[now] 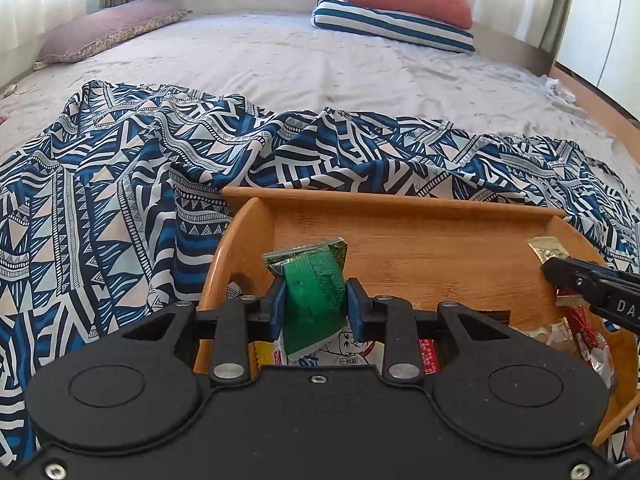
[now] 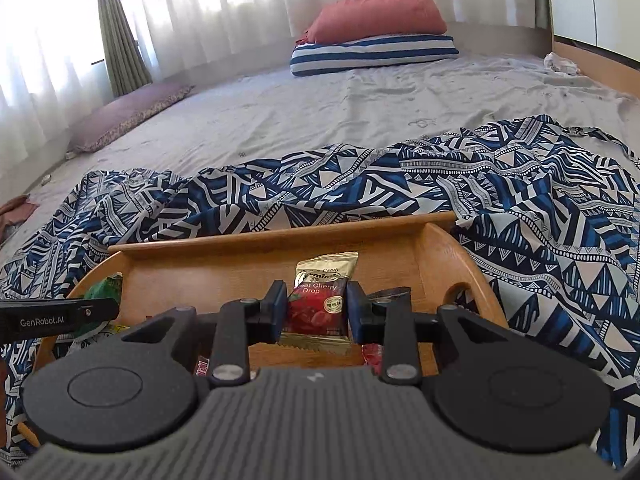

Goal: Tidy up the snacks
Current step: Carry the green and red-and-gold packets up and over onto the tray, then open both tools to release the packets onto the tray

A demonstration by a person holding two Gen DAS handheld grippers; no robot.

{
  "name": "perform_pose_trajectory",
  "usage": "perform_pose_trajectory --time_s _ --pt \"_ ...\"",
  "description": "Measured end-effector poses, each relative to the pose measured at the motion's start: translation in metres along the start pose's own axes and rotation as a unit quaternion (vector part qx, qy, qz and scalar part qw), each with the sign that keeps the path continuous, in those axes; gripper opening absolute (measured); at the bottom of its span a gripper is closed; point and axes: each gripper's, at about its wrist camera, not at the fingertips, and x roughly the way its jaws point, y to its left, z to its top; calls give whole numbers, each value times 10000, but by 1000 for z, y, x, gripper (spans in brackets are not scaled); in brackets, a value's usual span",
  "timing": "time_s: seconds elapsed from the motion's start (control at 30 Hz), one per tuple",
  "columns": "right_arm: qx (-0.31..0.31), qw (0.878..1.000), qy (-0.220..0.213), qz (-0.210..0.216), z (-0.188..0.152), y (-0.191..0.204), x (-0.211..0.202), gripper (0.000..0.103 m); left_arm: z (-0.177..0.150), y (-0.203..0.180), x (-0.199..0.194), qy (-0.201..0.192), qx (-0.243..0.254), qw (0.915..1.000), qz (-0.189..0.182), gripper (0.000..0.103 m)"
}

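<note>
A green snack packet point(image 1: 316, 292) sits pinched between the two blue pads of the left gripper point(image 1: 315, 308), held upright over the left end of a wooden tray point(image 1: 400, 248). Its crimped top edge pokes up above the fingers, and its lower end hangs down toward the loose wrappers beneath. Over on the other side, the right gripper point(image 2: 317, 306) has its fingers closed narrowly on a red cherry drop candy packet point(image 2: 320, 300), gold at top and bottom, also standing upright above the tray's floor, nearer the right end. From the left camera that same candy shows only as a gold corner point(image 1: 546, 248) sticking up beyond the black finger of the right gripper.

Below both grippers, at the near side of the tray, lies a small jumble of other snacks point(image 1: 588, 340): red wrappers, a clear one, a yellow one and a white packet with a drawn face. They are partly hidden by the gripper bodies, so I cannot tell how many there are. The far part of the tray floor is bare wood, backed by a low straight wall, and the curved end walls have cut-out handles.

The tray rests on a blue and white patterned cloth point(image 2: 520, 208) spread rumpled over a grey bed sheet point(image 2: 320, 120). Farther back, a salmon pillow point(image 2: 380, 12) lies on top of a blue striped pillow point(image 2: 372, 54), and a mauve pillow point(image 2: 128, 116) lies near the curtains point(image 2: 120, 32) on the left.
</note>
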Motion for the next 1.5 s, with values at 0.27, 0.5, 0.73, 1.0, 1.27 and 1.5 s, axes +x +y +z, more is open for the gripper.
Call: perform_pose_trajectory --time_s 0.27,0.5,0.73,1.0,1.27,1.5 --pt "-154 9998 126 -43 -6 4 9 36 -1 -1 5 39 12 10000 38 30" --pt "-230 9995 203 -67 -13 6 13 37 -2 0 10 64 -19 9999 82 30" --pt "-239 9994 235 -93 -14 7 16 37 -3 -1 13 77 22 9999 108 31" --pt "-284 9992 255 -120 -17 7 16 37 -4 -3 15 115 71 9998 119 31" --pt "-294 9993 175 -147 -14 10 10 59 -4 -4 5 42 162 9997 178 48" --pt "-401 9991 -11 -122 -7 15 -9 68 -1 -6 -20 -161 213 9995 141 77"
